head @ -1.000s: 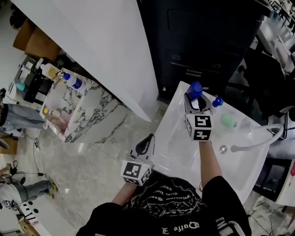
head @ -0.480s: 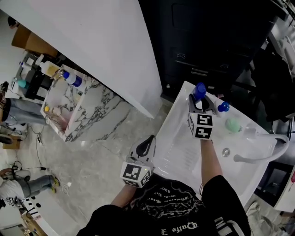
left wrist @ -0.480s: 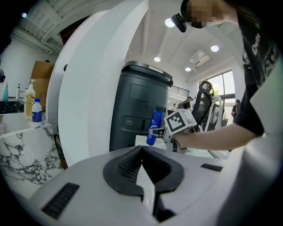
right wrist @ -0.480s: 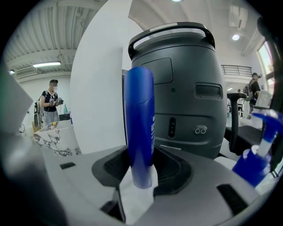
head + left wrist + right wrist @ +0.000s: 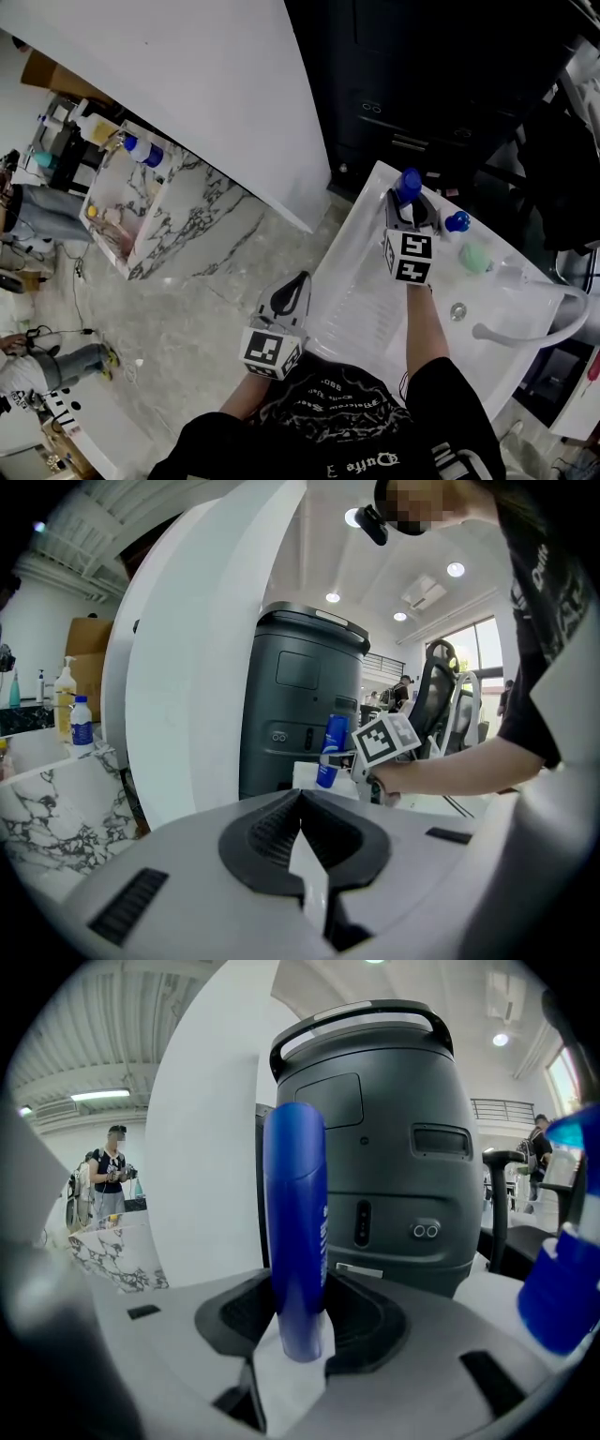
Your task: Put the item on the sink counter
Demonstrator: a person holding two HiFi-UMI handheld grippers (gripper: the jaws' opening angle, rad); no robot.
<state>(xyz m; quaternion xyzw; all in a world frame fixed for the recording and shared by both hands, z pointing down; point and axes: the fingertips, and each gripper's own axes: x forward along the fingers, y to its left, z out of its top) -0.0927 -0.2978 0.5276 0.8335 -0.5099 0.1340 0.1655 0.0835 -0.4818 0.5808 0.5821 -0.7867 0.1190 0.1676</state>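
A blue bottle (image 5: 408,185) (image 5: 296,1232) stands upright between the jaws of my right gripper (image 5: 410,208), which is shut on it at the far left corner of the white sink counter (image 5: 375,281). In the left gripper view the same blue bottle (image 5: 333,752) shows ahead beside the right gripper's marker cube. My left gripper (image 5: 291,302) (image 5: 305,850) hangs shut and empty off the counter's left edge, above the floor.
A blue-capped bottle (image 5: 457,222), a green round item (image 5: 475,257) and a curved faucet (image 5: 530,330) sit on the counter's far right. A dark bin (image 5: 394,1147) stands behind the sink. A marble shelf unit (image 5: 141,211) with bottles is at left.
The right gripper with the blue bottle has stayed at the counter's far corner; only the head view has shifted slightly. The left gripper has kept its place.
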